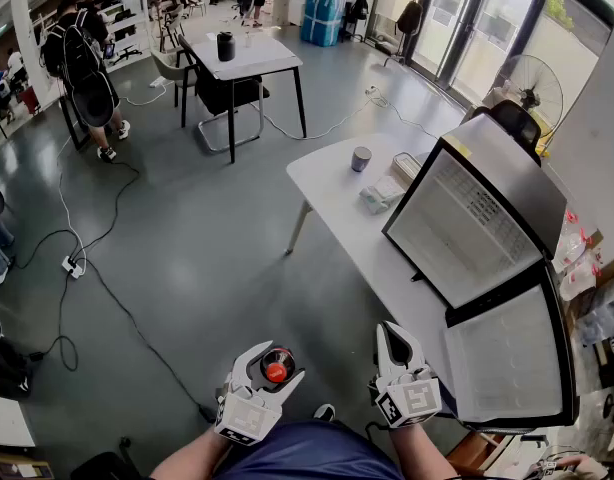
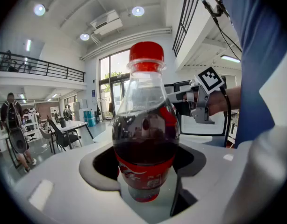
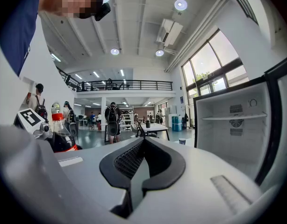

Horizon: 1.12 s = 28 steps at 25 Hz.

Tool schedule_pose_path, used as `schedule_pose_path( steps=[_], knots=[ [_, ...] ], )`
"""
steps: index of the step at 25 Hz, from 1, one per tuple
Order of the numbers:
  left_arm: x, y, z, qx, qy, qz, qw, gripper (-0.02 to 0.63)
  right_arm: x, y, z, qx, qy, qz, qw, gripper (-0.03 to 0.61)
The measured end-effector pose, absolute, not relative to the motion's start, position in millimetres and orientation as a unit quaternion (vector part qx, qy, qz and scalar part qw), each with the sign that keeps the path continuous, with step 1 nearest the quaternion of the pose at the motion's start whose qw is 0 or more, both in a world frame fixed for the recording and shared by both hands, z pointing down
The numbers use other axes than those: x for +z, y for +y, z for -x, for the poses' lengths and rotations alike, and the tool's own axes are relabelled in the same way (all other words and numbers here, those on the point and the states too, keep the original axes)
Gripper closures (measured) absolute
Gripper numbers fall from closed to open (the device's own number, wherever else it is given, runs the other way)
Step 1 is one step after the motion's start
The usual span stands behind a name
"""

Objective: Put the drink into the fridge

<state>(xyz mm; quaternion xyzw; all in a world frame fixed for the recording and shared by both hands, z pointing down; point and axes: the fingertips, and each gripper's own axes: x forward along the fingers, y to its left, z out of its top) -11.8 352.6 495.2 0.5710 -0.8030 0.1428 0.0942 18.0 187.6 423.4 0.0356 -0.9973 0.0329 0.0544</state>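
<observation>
The drink is a cola bottle [image 1: 278, 371] with a red cap and a red label. It stands upright between the jaws of my left gripper [image 1: 276, 365], which is shut on its lower body [image 2: 144, 171]. My right gripper [image 1: 395, 336] is level beside it to the right, jaws shut with nothing between them [image 3: 142, 143]. The fridge [image 1: 507, 358] stands on the right with its door [image 1: 467, 223] swung open. Its white inside with one shelf [image 3: 237, 125] fills the right of the right gripper view. The bottle [image 3: 59, 135] also shows at that view's left edge.
A white table [image 1: 327, 183] next to the fridge holds a grey cup [image 1: 361, 158] and some packets [image 1: 385, 193]. A floor fan [image 1: 532, 88] stands behind the fridge. Cables [image 1: 77, 258] trail over the grey floor. Farther off are another table [image 1: 242, 58] and a person with a backpack [image 1: 82, 58].
</observation>
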Motion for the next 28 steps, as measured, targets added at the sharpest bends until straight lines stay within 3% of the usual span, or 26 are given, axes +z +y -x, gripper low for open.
schedule_pose_path(
  steps=[11, 28],
  knots=[
    [465.8, 278.7, -41.9, 0.111, -0.785, -0.603, 0.092, 0.299, 440.2, 133.7, -78.3, 0.071, -0.995, -0.065, 0.036, 0.572],
    [468.9, 218.1, -59.7, 0.105, -0.803, -0.579, 0.097, 0.299, 444.5, 72.6, -120.7, 0.088, -0.994, -0.055, 0.022, 0.572]
  ],
)
